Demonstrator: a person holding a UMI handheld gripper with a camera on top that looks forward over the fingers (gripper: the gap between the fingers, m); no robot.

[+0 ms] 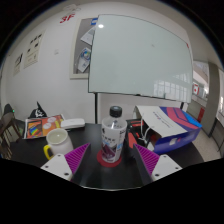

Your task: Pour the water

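A clear plastic water bottle (113, 135) with a black cap and a printed label stands upright on a red coaster (111, 156) on the dark table (112, 176). It is between my fingers, with a gap at each side. My gripper (112, 159) is open, its purple pads (78, 156) flanking the bottle's base. To the left of the left finger stands a white cup with a yellow handle (57, 145).
A large whiteboard (140, 58) stands behind the table. A blue and purple box (170, 130) with papers lies to the right. Coloured books and papers (43, 125) lie at the far left. Posters hang on the wall.
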